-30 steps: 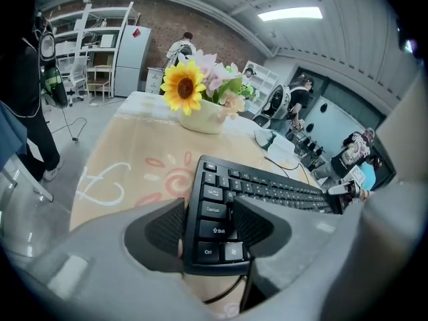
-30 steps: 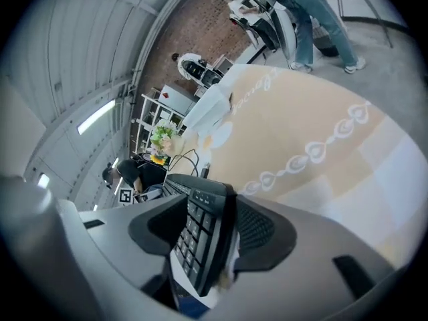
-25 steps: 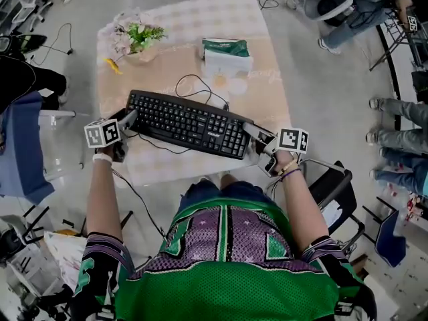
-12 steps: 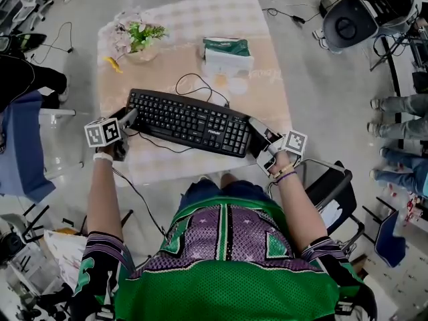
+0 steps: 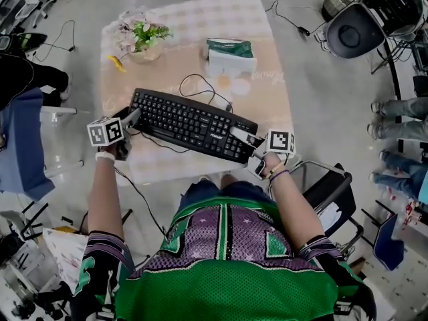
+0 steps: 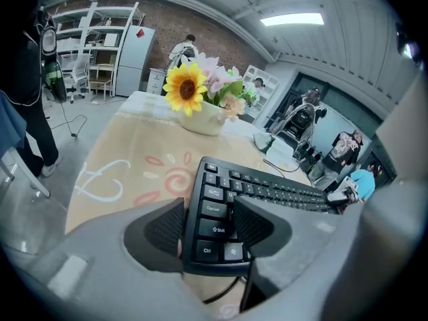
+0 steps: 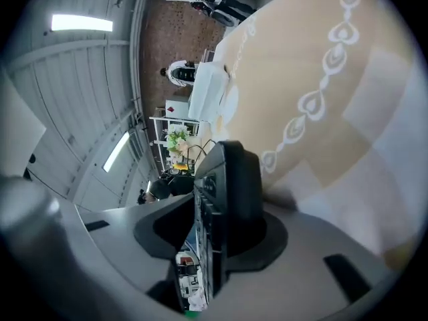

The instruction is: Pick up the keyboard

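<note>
Keyboard point(image 5: 192, 124): black, corded; left claw point(image 5: 133, 117) clamps left end, right claw point(image 5: 239, 135) just closed onto right end.

Keyboard point(image 5: 190, 122): black, white key legends. Table point(image 5: 267, 105): beige cloth, white looped motifs, pale checks. Flower point(image 6: 182, 89): yellow.

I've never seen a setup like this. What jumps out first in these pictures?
A long black computer keyboard lies across the beige patterned table, with a person's left hand-held gripper clamped on its left end. The right hand-held gripper straddles the right end, and its jaws have just been closing against it. At the table's far left corner stands a bowl of flowers with a bright yellow sunflower.
</note>
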The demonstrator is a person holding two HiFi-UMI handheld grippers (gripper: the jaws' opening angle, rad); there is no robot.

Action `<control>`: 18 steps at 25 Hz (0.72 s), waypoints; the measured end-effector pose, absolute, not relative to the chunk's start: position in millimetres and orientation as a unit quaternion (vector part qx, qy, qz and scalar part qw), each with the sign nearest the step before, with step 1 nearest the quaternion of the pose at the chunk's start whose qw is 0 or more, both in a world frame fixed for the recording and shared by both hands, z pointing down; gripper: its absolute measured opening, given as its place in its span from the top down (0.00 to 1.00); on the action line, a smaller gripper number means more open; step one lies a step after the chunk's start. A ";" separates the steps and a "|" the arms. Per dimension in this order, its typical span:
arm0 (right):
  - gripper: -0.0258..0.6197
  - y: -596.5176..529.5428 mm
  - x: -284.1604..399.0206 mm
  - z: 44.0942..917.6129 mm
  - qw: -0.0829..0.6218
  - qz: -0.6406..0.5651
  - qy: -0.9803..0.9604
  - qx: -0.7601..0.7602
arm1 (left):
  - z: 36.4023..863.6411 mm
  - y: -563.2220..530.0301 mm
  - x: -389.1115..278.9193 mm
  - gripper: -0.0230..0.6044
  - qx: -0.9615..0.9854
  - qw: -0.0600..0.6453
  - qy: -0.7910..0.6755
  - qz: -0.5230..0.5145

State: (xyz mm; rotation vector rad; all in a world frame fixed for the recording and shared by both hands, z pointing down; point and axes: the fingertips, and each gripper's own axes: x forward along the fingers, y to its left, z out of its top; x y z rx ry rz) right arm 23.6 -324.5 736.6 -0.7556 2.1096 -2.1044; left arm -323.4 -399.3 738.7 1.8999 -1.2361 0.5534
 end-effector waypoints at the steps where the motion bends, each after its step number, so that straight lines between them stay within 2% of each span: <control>1: 0.75 -324.0 22.6 737.8 0.030 -0.685 0.686 -0.246 | 737.1 -399.7 -322.2 0.60 0.750 0.392 -0.488 0.216; 6: 0.80 -323.7 20.9 735.0 0.031 -0.687 0.685 -0.240 | 738.0 -398.4 -324.6 0.60 0.746 0.391 -0.495 0.213; 18: 0.82 -328.7 21.1 716.3 0.029 -0.665 0.707 -0.239 | 731.0 -389.1 -330.4 0.60 0.730 0.367 -0.529 0.229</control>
